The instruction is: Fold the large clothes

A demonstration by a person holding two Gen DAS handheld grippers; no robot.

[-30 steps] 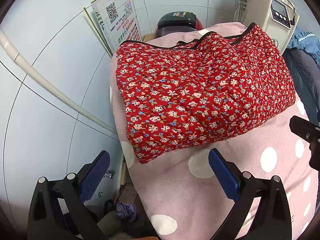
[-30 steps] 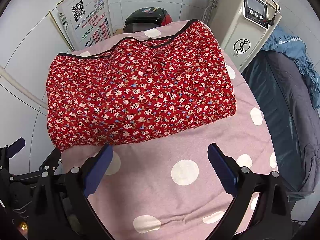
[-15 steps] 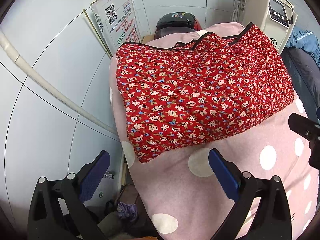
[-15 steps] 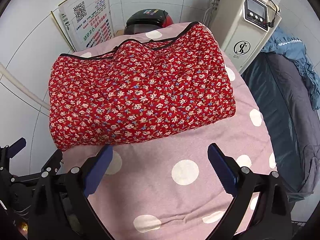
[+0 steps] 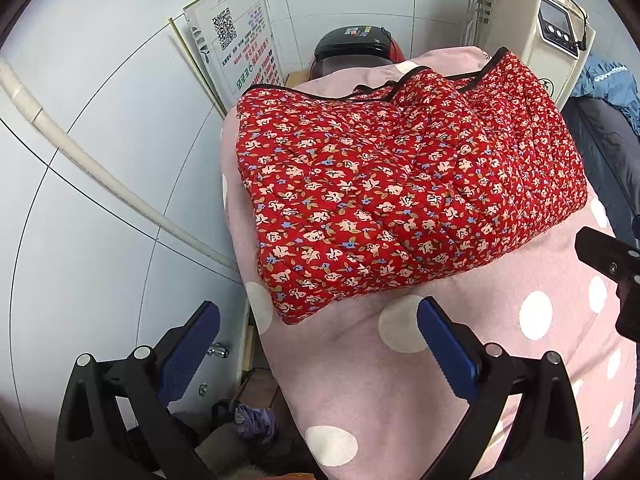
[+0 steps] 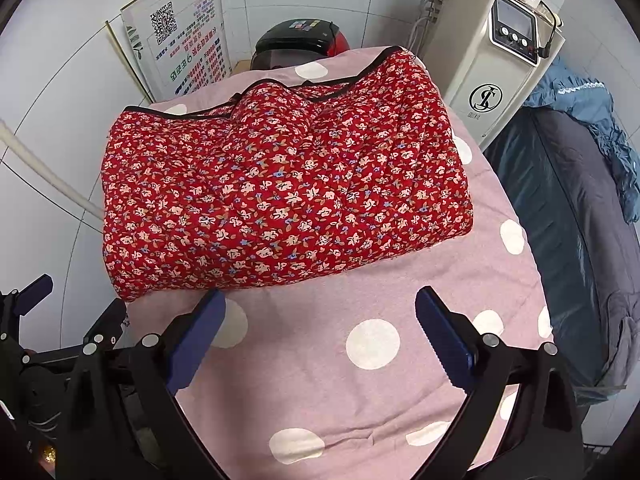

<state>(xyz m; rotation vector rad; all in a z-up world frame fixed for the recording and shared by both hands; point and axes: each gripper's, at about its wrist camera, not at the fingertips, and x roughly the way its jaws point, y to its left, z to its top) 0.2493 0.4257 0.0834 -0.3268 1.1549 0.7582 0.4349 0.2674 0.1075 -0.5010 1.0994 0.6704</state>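
Observation:
A red quilted garment with a small flower print lies folded into a thick rectangle on a pink bed cover with white dots; black trim runs along its far edge. It also shows in the right wrist view. My left gripper is open and empty, hovering just short of the garment's near left corner, over the bed's left edge. My right gripper is open and empty above the pink cover, just short of the garment's near edge.
A white tiled wall with a pipe runs close along the left. A poster with a QR code and a black-and-red appliance stand behind the bed. A beige machine and a dark blue bed are at the right.
Both grippers have stayed open and nearly still. The view has shifted only slightly, and the folded garment has not moved.

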